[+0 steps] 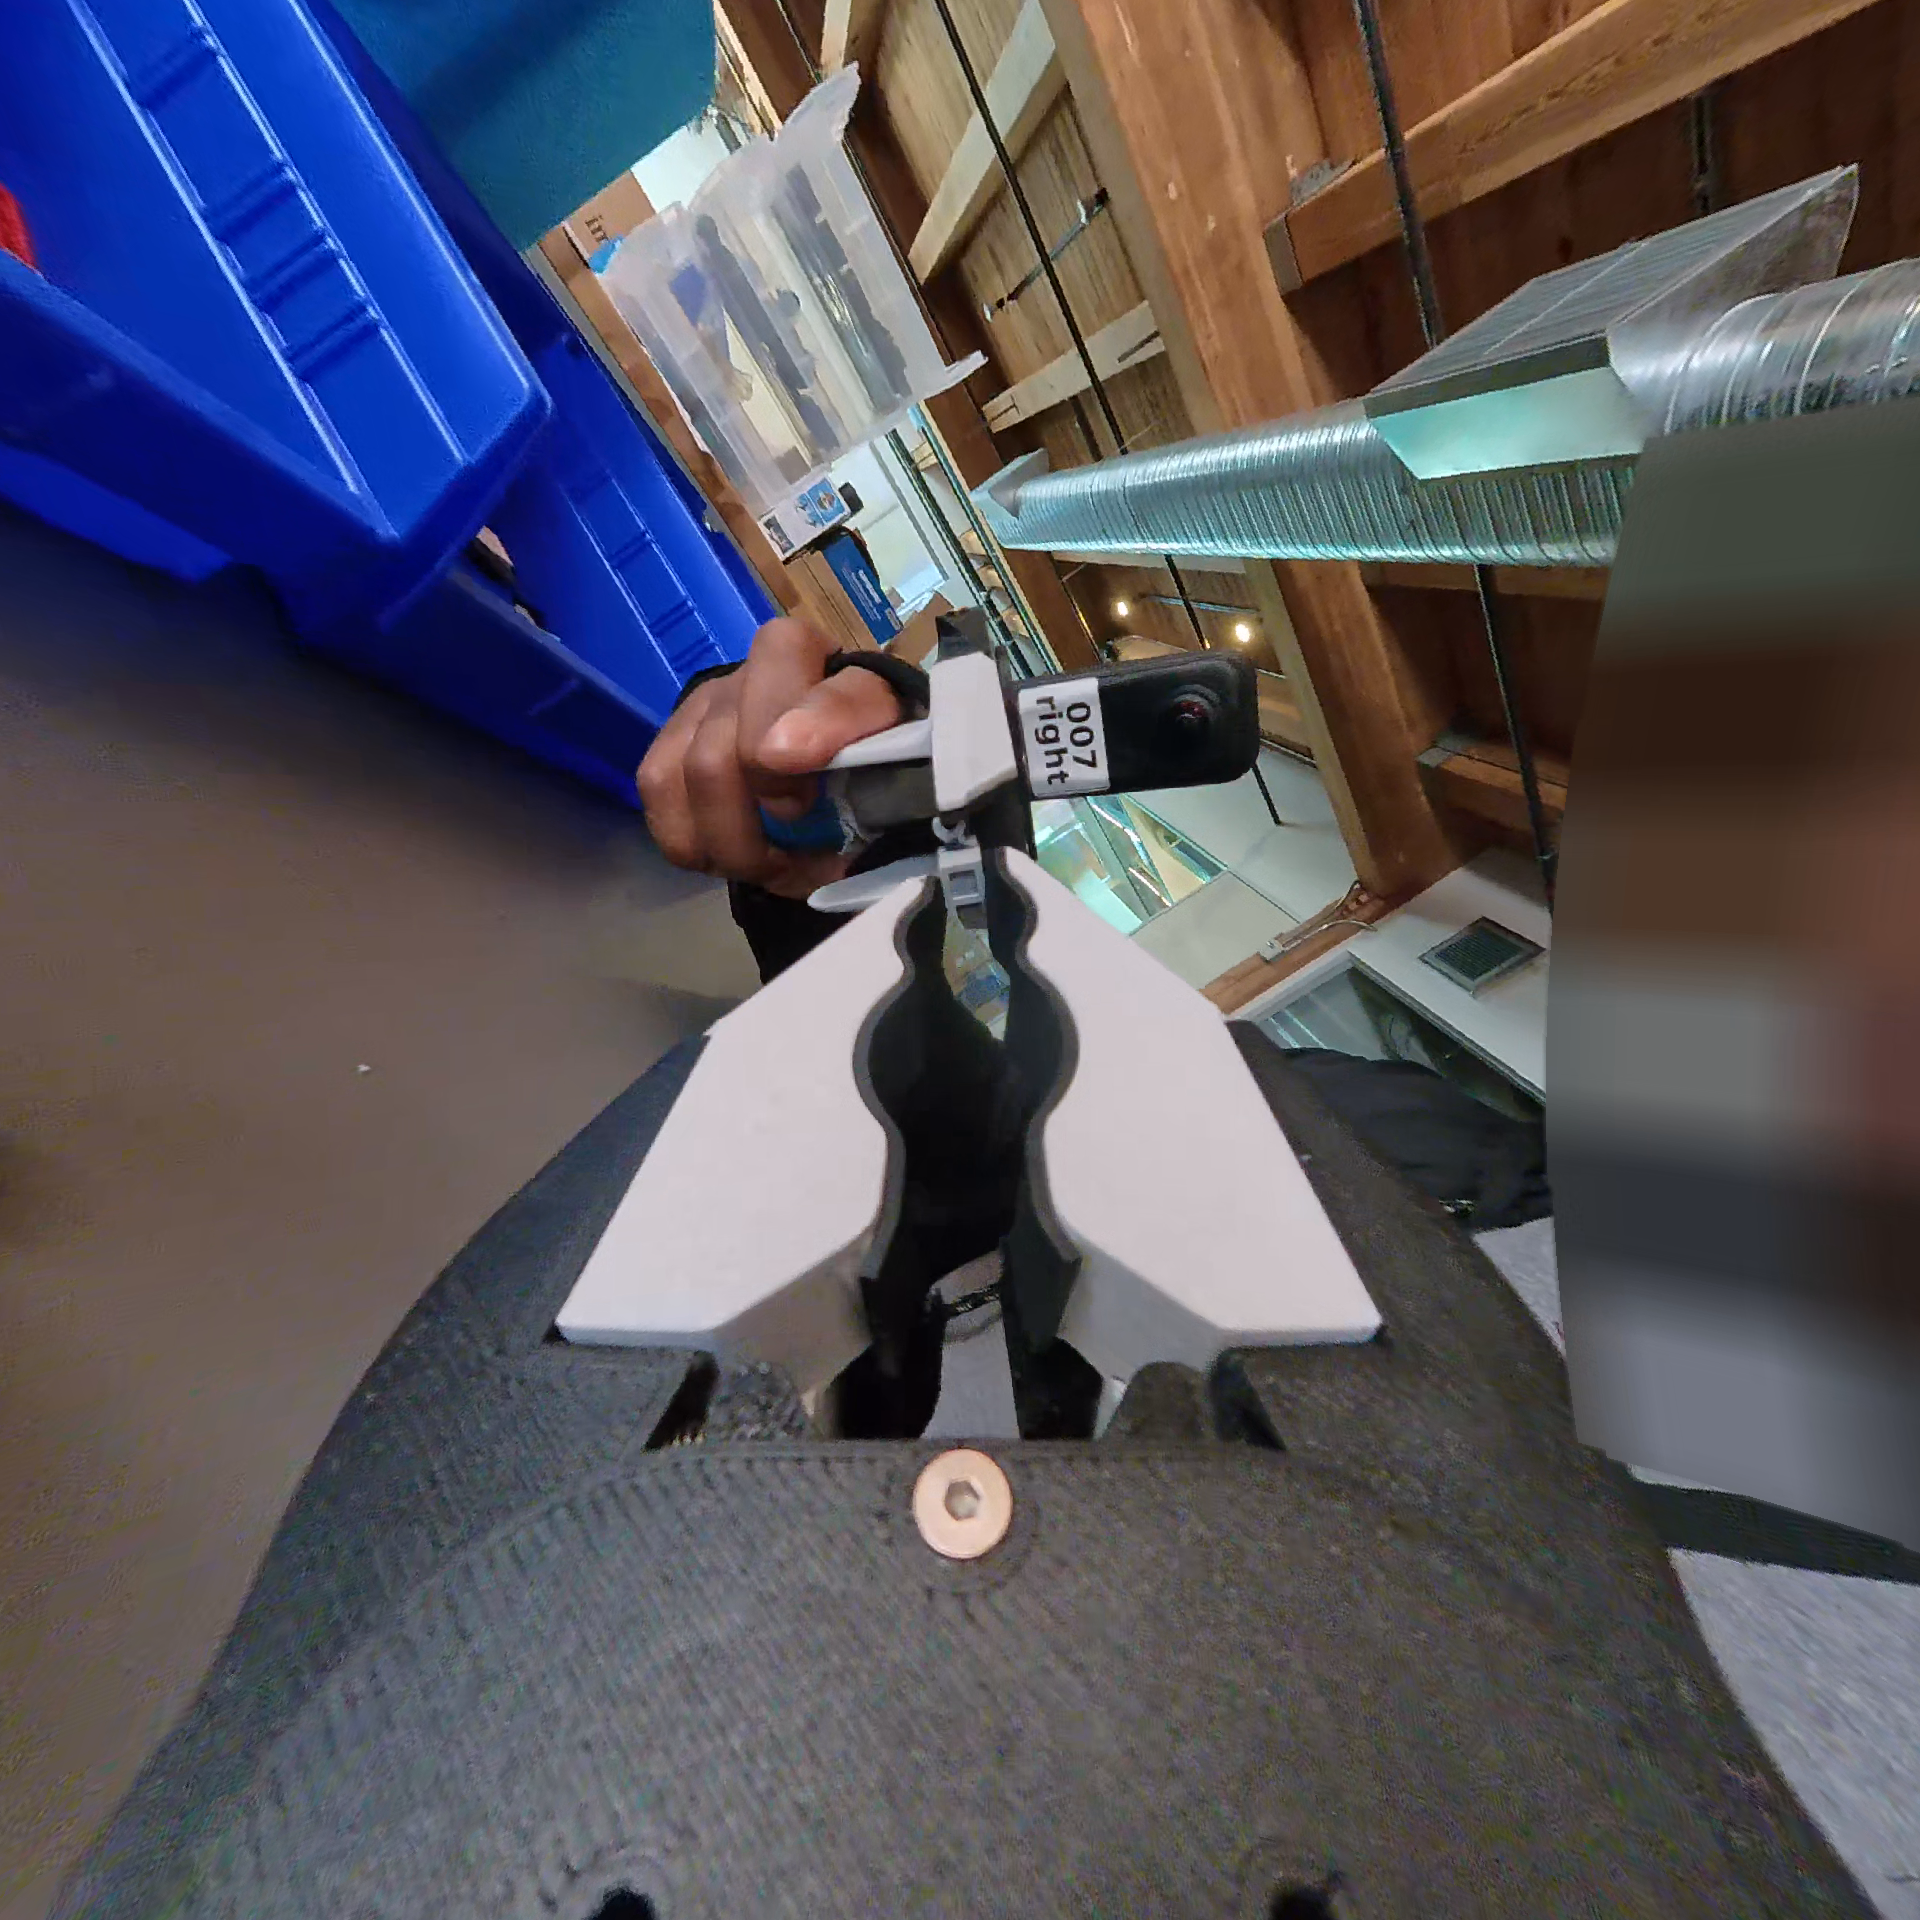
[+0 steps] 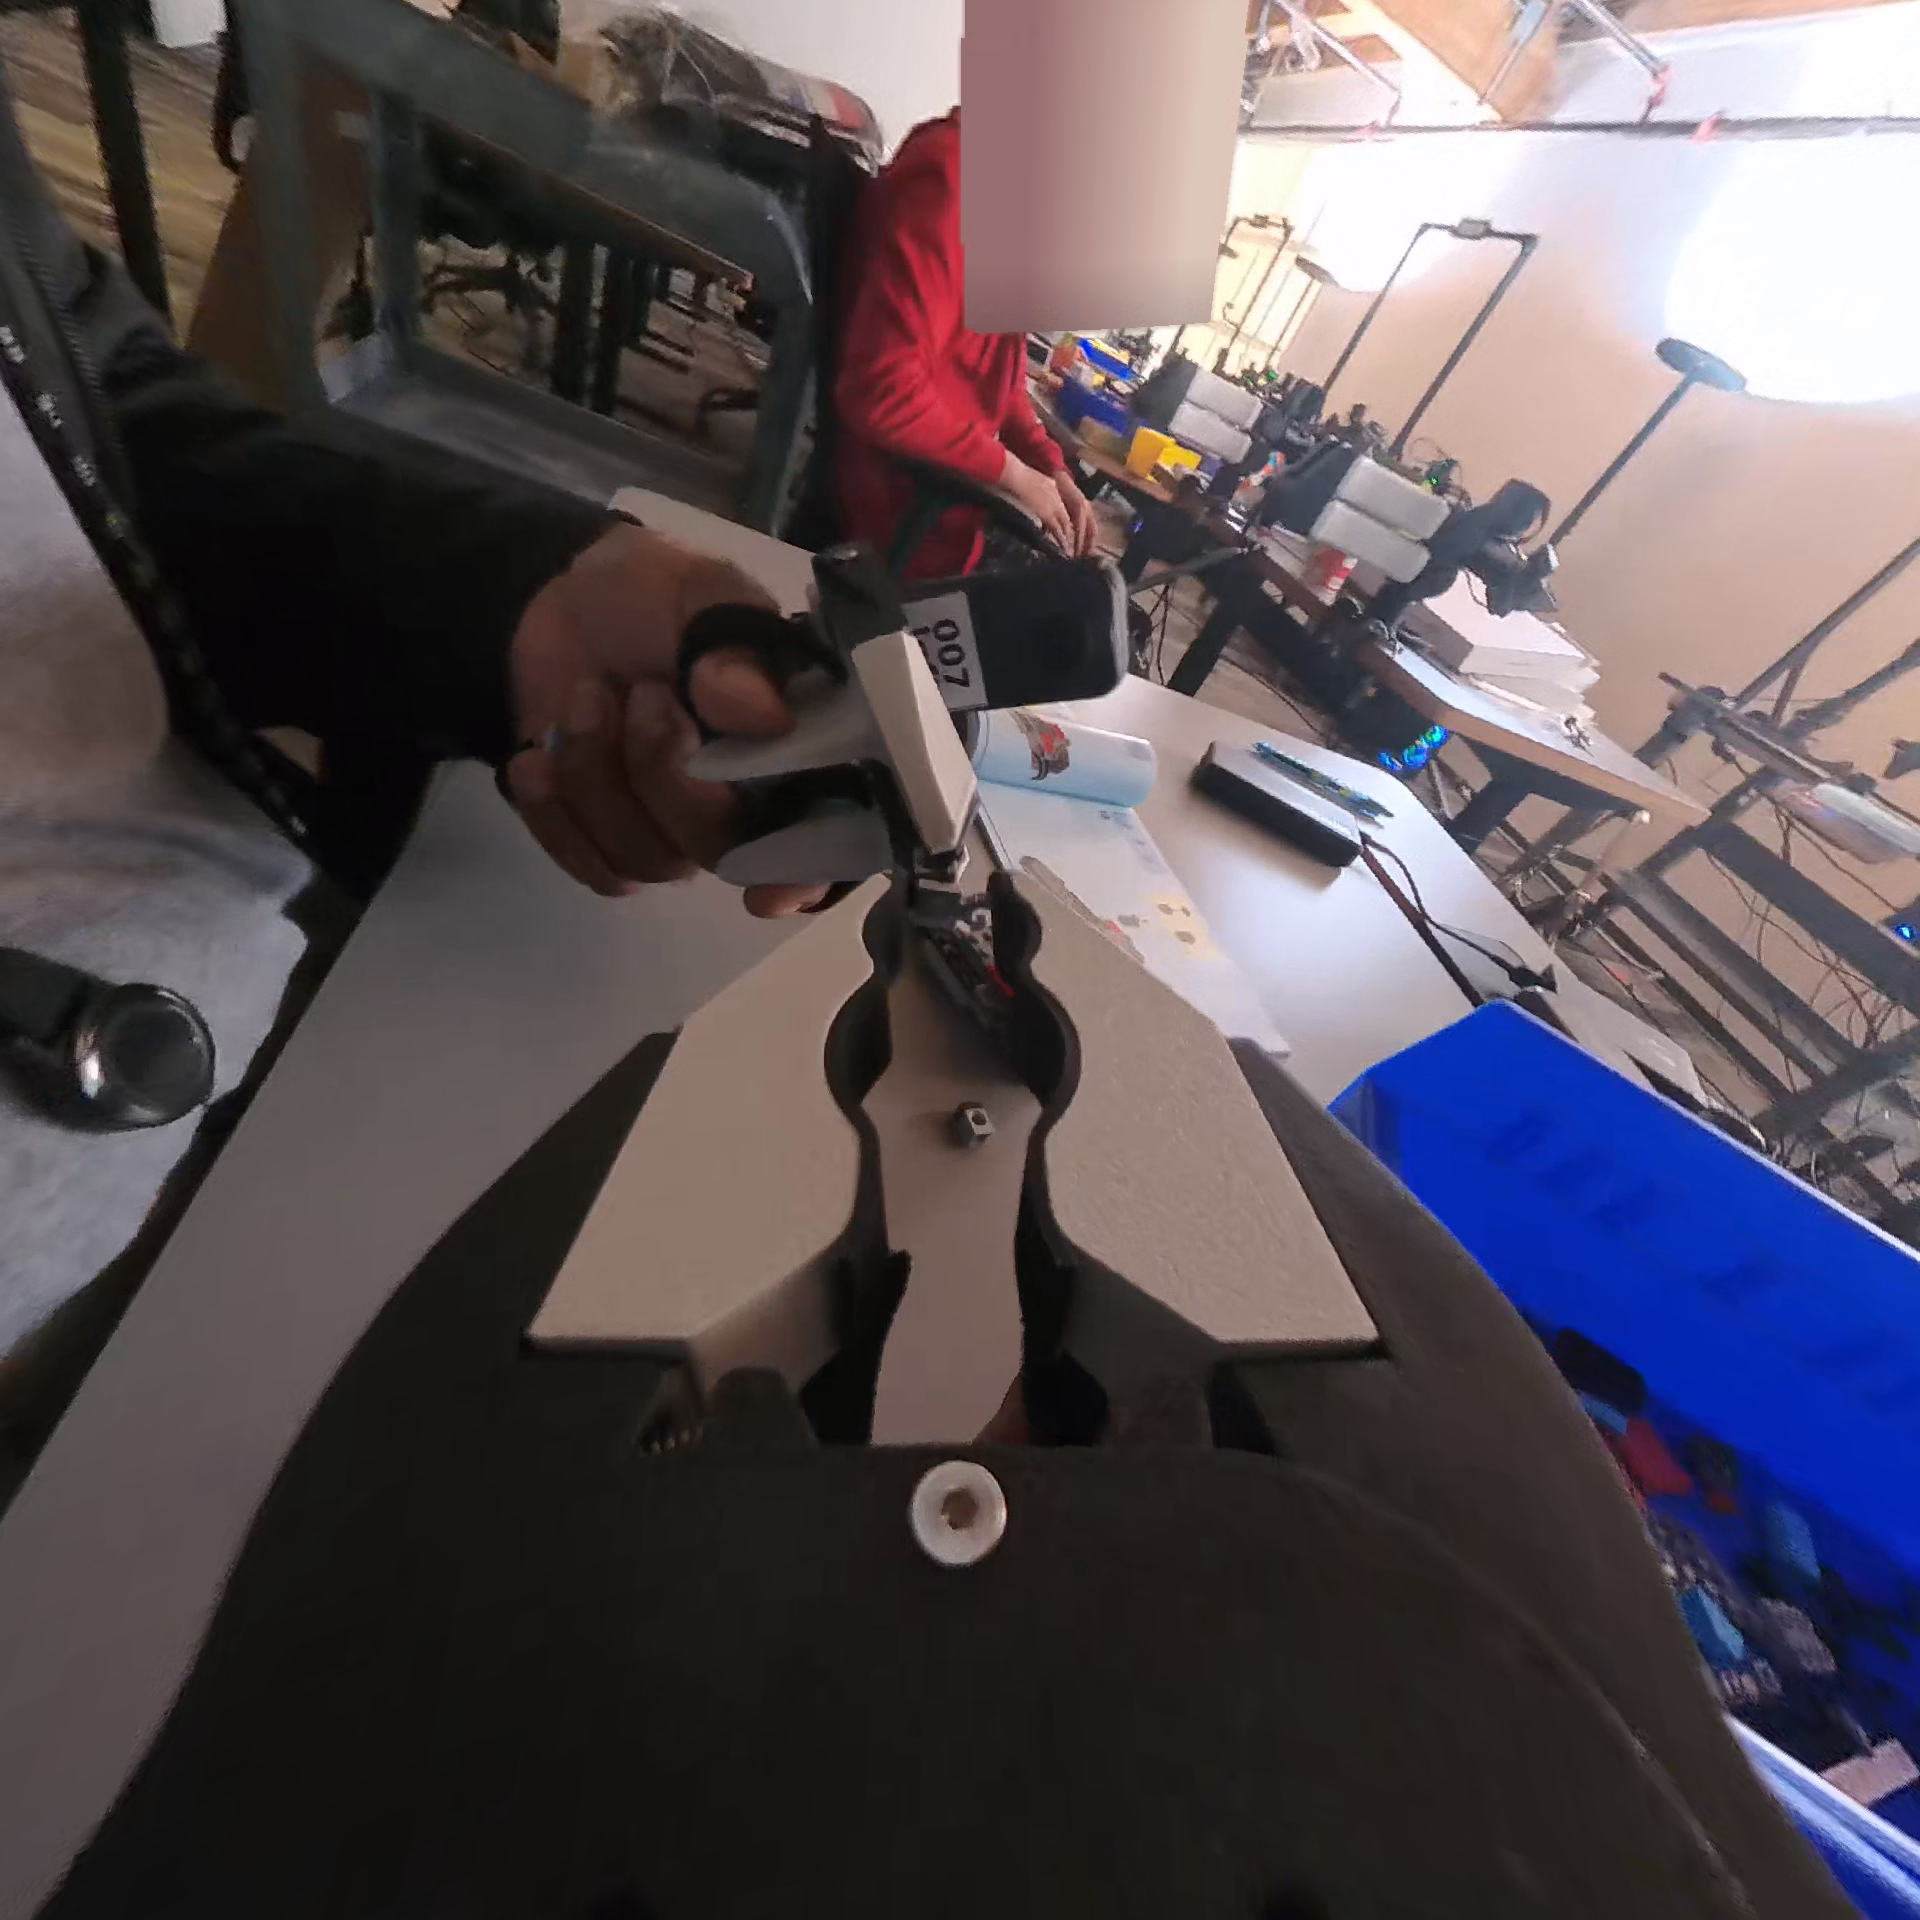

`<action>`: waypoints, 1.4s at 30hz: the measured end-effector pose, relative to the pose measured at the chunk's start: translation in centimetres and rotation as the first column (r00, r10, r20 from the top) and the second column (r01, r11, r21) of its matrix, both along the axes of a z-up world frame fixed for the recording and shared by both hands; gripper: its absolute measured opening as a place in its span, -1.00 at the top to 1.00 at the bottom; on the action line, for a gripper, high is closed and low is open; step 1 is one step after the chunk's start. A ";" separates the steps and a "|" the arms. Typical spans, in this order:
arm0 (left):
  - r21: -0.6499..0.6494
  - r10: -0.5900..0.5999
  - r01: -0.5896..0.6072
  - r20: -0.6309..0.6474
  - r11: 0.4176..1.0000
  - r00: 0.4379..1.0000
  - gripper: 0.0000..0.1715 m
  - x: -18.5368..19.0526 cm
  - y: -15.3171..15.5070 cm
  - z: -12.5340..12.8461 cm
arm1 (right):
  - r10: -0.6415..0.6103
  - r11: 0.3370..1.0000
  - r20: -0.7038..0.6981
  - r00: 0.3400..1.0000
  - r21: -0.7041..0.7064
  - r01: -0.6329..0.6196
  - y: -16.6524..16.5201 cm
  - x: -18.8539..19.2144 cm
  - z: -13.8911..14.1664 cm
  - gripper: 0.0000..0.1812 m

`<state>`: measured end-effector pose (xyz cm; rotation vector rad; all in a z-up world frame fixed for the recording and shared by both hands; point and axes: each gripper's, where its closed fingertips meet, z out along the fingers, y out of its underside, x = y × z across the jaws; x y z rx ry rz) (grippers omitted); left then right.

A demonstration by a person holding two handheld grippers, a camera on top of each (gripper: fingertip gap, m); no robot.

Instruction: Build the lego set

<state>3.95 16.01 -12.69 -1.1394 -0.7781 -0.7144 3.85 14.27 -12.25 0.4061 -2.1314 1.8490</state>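
Observation:
Both grippers are held in the air, tip to tip. In the left wrist view my left gripper (image 1: 964, 891) is nearly shut, with a small light-grey lego piece (image 1: 962, 881) between its tips. The right gripper (image 1: 971, 748), held by a hand, faces it. In the right wrist view my right gripper (image 2: 951, 920) is closed on a dark lego assembly (image 2: 966, 961) with a red bit. The left gripper (image 2: 914, 769), held by a hand, meets that assembly from above at its tip. The joint between the pieces is hidden by the fingers.
A blue bin (image 2: 1662, 1247) with several loose bricks stands at the right; it also shows in the left wrist view (image 1: 312, 364). On the grey table (image 2: 416, 1039) lie a small grey piece (image 2: 971, 1124), a printed booklet (image 2: 1122, 862) and a black box (image 2: 1278, 821). A person in red (image 2: 914, 364) sits behind.

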 end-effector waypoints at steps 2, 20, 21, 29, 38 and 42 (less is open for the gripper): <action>-0.003 0.029 -0.029 0.006 1.000 1.000 0.90 -0.4 -0.1 -0.2 | -0.036 0.999 -0.007 0.999 -0.005 0.036 -0.1 -0.3 -0.1 0.82; -0.121 0.206 -0.219 -0.112 0.968 0.972 0.90 -1.1 -0.9 -1.1 | -0.310 0.951 -0.199 0.930 -0.051 0.306 -0.3 -0.9 -1.3 0.84; -0.115 0.187 -0.198 -0.098 0.973 0.977 0.90 -1.0 -0.9 -1.1 | -0.294 0.956 -0.203 0.934 -0.047 0.290 -0.2 -0.7 -1.4 0.83; -0.054 0.064 -0.063 0.006 0.997 0.998 0.89 -0.1 0.1 -1.2 | -0.243 0.969 -0.260 0.934 -0.031 0.244 -0.6 0.1 -1.4 0.83; -0.007 0.071 -0.071 0.045 0.997 0.996 0.88 -0.2 -0.3 -1.1 | -0.251 0.967 -0.271 0.929 -0.031 0.252 -0.3 -0.1 -1.3 0.83; -0.007 0.086 -0.086 0.026 0.996 0.996 0.89 -0.2 -0.3 -1.0 | -0.252 0.967 -0.280 0.926 -0.033 0.253 -0.3 -0.1 -1.2 0.84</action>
